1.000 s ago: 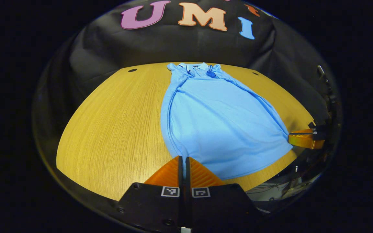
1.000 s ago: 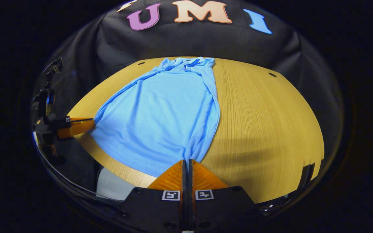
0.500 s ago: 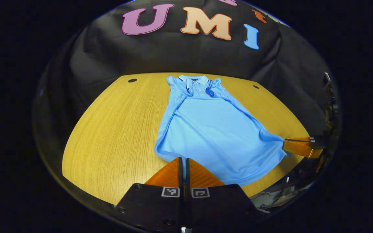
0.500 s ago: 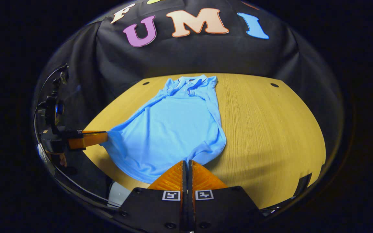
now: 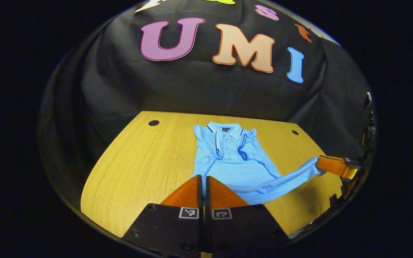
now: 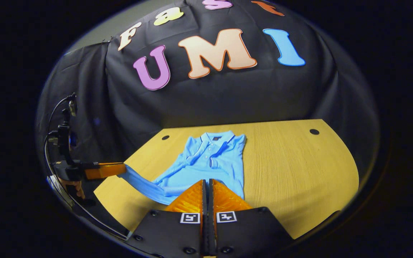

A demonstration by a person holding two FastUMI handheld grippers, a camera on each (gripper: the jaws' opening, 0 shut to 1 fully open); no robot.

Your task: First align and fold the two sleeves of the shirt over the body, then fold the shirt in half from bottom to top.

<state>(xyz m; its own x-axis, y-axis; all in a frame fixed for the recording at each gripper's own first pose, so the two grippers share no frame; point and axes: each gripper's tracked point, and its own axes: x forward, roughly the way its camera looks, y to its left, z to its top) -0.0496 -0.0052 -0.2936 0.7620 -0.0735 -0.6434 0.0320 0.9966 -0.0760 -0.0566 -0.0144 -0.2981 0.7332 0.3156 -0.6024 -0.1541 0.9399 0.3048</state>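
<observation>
Here the left gripper (image 5: 202, 186) has its two fingers pressed together on one bottom corner of the light blue shirt (image 5: 233, 161), raised above the table (image 5: 138, 168). In the same manner, the right gripper (image 6: 208, 190) is clamped on the other bottom corner. Between the two grippers the hem hangs as a slack band in the air. In the left gripper view the right gripper appears at the far right, with cloth running to its tips; in the right gripper view the left gripper appears at the far left, a hand (image 6: 74, 186) below it. The collar end of the shirt lies flat on the wooden table, sleeves folded over the body, near the black cloth wall (image 6: 210, 100).
</observation>
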